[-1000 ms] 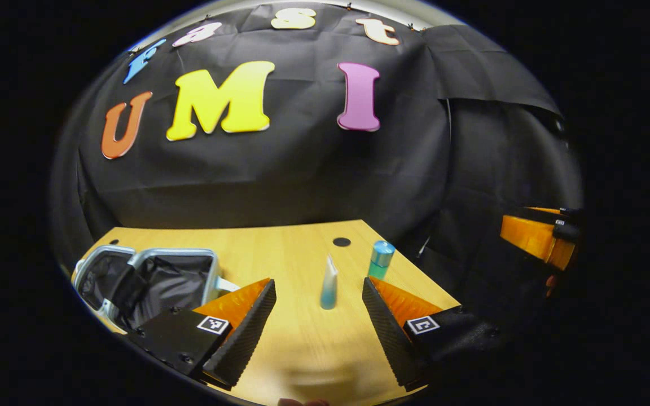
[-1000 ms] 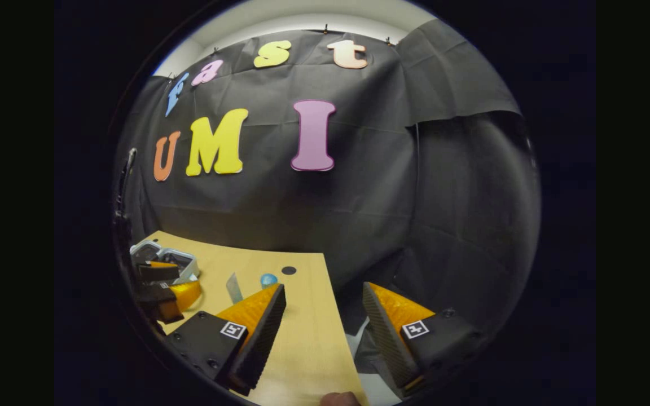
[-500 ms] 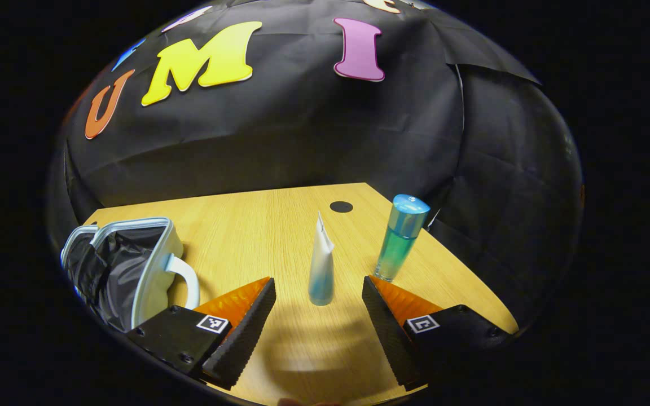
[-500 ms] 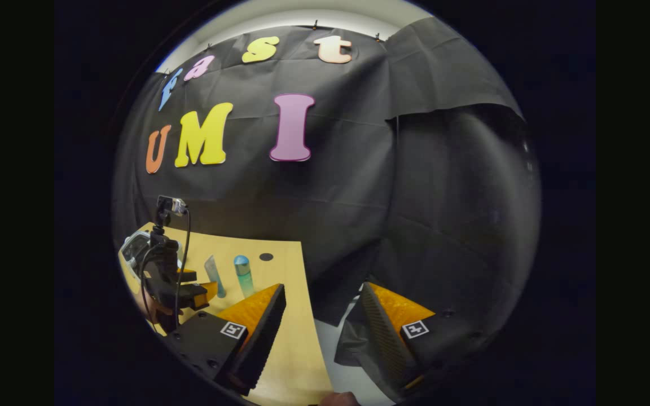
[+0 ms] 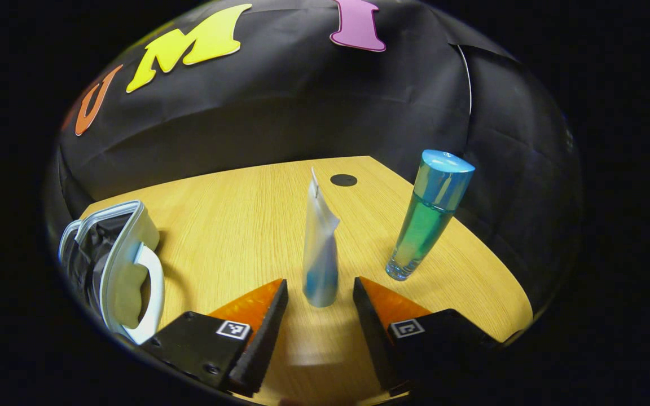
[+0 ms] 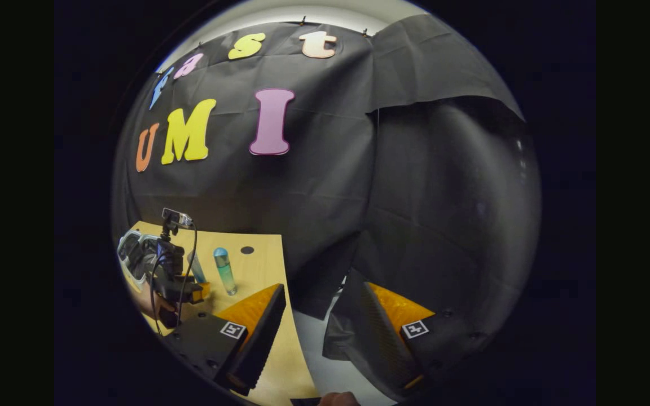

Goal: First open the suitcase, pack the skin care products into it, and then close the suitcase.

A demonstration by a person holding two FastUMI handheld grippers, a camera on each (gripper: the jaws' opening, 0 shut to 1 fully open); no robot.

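We've got L gripper (image 5: 316,296) spread around upright white-blue squeeze tube (image 5: 320,254) mid wooden worktop (image 5: 235,225), not touching; R gripper (image 6: 319,316) spread off worktop's right edge.

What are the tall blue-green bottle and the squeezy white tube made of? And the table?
The bottle looks like clear plastic or glass: you see green liquid through it, and its blue cap shines. The tube seems soft plastic, white fading to blue, with a pinched, crimped top. The table shows pale wood grain, possibly a printed laminate.
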